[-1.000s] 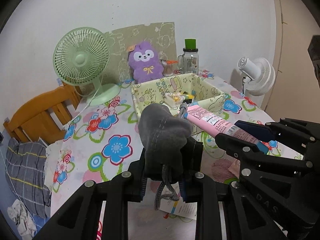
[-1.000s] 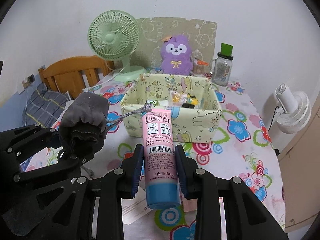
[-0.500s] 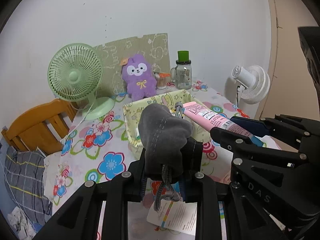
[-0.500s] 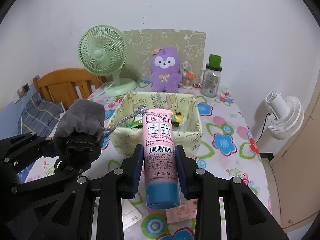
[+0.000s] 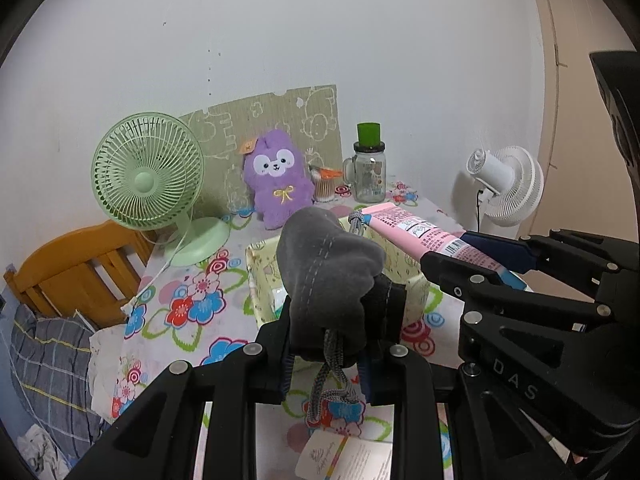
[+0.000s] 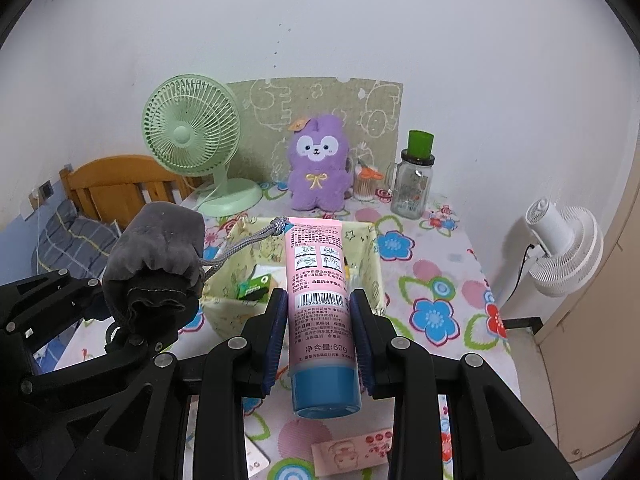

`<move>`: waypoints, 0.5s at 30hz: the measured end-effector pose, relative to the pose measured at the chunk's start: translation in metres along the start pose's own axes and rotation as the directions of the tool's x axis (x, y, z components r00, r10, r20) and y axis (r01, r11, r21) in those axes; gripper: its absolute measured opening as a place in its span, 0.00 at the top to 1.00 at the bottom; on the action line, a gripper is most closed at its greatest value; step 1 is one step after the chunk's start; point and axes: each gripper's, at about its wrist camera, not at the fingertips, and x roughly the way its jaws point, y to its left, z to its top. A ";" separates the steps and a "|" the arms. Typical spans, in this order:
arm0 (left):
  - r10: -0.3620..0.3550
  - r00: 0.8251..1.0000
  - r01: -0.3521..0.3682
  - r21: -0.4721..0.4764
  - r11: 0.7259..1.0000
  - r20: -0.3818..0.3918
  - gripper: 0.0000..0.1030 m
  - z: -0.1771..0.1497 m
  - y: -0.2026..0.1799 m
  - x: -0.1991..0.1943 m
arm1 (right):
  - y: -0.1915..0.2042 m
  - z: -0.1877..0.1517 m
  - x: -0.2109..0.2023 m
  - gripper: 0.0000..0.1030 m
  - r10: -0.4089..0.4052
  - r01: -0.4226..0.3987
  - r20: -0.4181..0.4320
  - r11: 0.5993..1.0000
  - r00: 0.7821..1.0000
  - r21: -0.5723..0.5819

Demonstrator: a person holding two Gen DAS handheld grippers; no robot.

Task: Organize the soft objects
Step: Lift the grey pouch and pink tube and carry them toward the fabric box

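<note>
The left gripper (image 5: 325, 354) clamps a grey velvet drawstring pouch (image 5: 326, 276); the right gripper (image 6: 320, 334) clamps a pink squeeze tube (image 6: 318, 284). Both hover near the pale yellow fabric box (image 6: 372, 256), so lowering and releasing inside seems next.

Fabric box (image 6: 372, 256) open on top, clutter inside; plush (image 6: 318, 168), jar (image 6: 414, 184), green fan (image 6: 192, 136) block behind it; tablecloth right of box bare.

left claw (image 5: 326, 336) clamped w/ load, right claw (image 6: 320, 320) clamped too, side by side
</note>
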 end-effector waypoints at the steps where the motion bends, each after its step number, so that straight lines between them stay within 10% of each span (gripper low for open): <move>1: 0.000 1.000 0.000 -0.003 1.000 0.001 0.76 0.002 0.001 0.002 | -0.001 0.002 0.002 0.66 -0.001 0.001 0.000 1.000 1.000 0.002; 15: -0.004 1.000 0.004 -0.017 1.000 -0.007 0.76 0.026 0.009 0.041 | -0.015 0.025 0.036 0.66 -0.012 0.012 -0.009 1.000 1.000 0.017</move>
